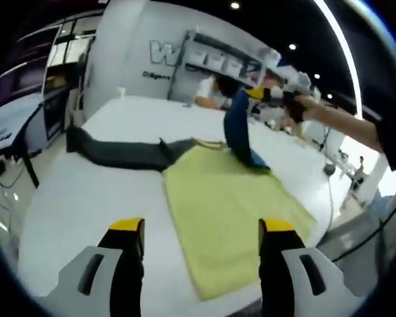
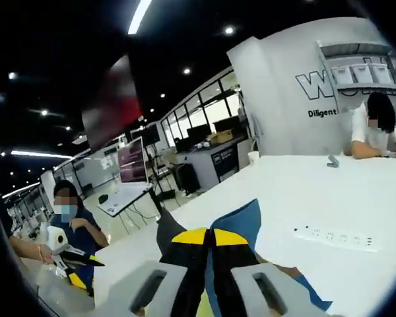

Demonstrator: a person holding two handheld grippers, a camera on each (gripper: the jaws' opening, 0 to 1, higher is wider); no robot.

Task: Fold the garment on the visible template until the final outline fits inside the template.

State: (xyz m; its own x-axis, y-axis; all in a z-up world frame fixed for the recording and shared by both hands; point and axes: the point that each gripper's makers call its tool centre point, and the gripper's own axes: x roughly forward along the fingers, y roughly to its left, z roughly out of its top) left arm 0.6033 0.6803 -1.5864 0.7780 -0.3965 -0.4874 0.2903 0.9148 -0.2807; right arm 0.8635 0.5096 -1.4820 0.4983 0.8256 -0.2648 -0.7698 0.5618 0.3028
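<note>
In the left gripper view, the left gripper [image 1: 201, 247] hangs low at six o'clock with its jaws apart and nothing between them. Ahead of it a yellow-green template [image 1: 231, 218] lies flat on the white table [image 1: 86, 191]. The garment [image 1: 145, 153], dark grey with a blue part, lies partly on the template's far edge and stretches off it toward ten o'clock. At about one o'clock the right gripper [image 1: 261, 94], held in a person's hand [image 1: 297, 105], lifts the blue part up off the table in a steep fold. By this the folding looks barely begun: one end is raised, nothing is yet laid over, and most of the cloth is outside the template.

In the right gripper view, the right gripper [image 2: 211, 247] rises from six o'clock with its jaws together on the garment [image 2: 241, 221], whose blue fabric stands up between the yellow tips. This view alone confirms the clamp; it also shows a white power strip [image 2: 333, 238] on the table [image 2: 303, 191] at four o'clock and seated people [image 2: 69, 224] at eight and two o'clock. The spread of the cloth against the template can be read from the left gripper view.
</note>
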